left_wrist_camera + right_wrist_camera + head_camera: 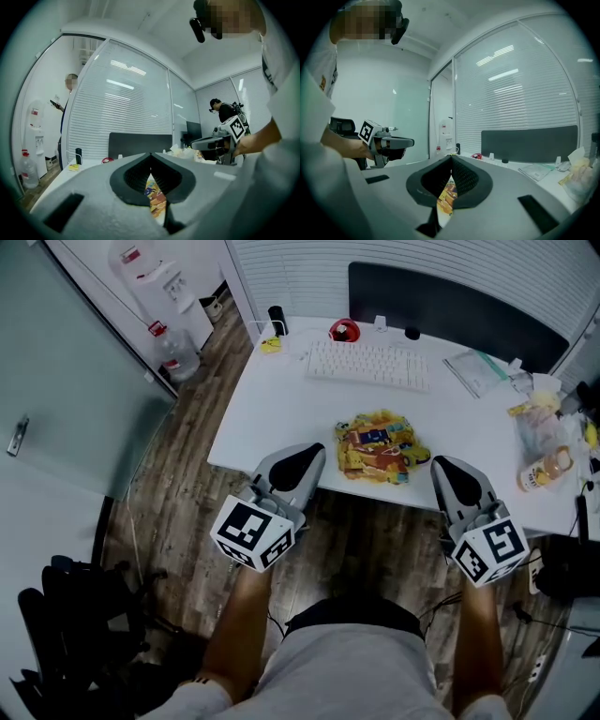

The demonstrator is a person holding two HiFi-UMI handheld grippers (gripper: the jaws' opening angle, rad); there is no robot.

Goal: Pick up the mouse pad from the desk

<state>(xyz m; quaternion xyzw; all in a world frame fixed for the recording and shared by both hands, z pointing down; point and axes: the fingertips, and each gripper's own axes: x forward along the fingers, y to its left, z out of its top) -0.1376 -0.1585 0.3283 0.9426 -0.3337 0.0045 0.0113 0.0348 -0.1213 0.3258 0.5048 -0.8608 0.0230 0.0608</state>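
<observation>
Jaws pressed together on both sides, nothing in either: your left gripper (pixel 305 457) and right gripper (pixel 450 470) are empty. The mouse pad (pixel 380 448), the yellow printed one, lies on the desk (pixel 272 418) close to its near edge. You've got it bracketed, with the left gripper just off its left side and the right gripper just off its right. Both sit at the near edge and point roughly level across the desk. That reads as a line-up for the pick, not a grip, since neither touches the pad. Each gripper view shows the yellow print straight ahead past the closed tips. You'll likely need to spread one pair before it can pinch an edge. The keyboard (pixel 367 365) sits farther back, well apart from the pad. At the right, a clear bag (pixel 536 423) holds something I can't make out, with a small bottle (pixel 542 471) near it. On the floor, far left, there's a water jug (pixel 178 354); how full, can't tell.
</observation>
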